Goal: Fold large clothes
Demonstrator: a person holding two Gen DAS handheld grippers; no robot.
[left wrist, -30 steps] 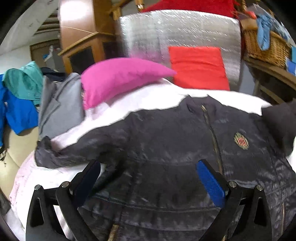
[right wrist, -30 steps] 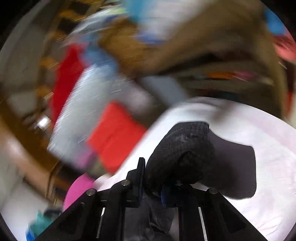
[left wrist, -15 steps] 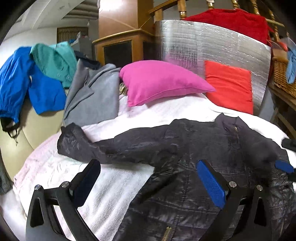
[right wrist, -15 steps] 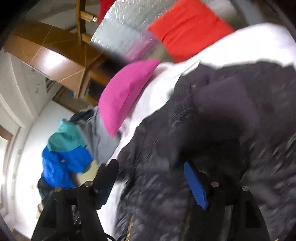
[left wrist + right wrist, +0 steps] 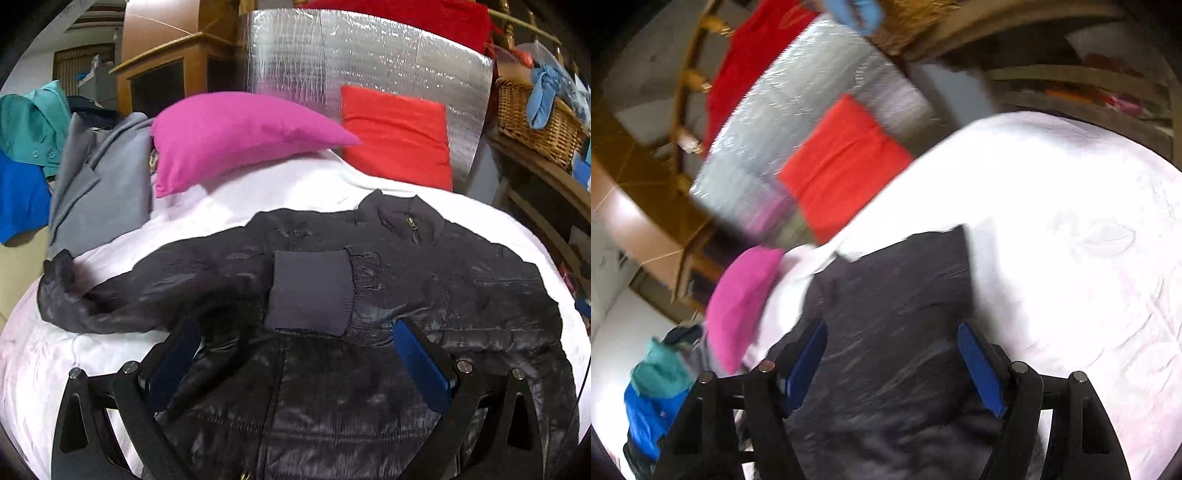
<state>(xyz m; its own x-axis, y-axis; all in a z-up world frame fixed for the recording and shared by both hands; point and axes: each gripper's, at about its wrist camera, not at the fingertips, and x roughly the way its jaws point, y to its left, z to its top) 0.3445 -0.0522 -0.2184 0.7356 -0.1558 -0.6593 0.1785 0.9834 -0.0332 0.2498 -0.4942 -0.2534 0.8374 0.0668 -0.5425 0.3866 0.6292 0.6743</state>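
Note:
A black quilted jacket lies front up on the white bed cover. One sleeve is folded across the chest, its ribbed cuff flat in the middle. The other sleeve stretches out to the left, crumpled at its end. My left gripper hovers open over the jacket's lower front, just below the cuff, with nothing between its blue pads. In the blurred right wrist view my right gripper is open above the jacket, near its edge by the bare cover, and holds nothing.
A pink pillow and a red cushion lean at the head against a silver foil panel. A grey coat and teal and blue garments hang at the left. A wicker basket sits on a shelf at the right.
My right gripper carried the sleeve cuff over the chest, opened and let it go, then drew back toward the jacket's edge. The left gripper stayed open and shifted a little.

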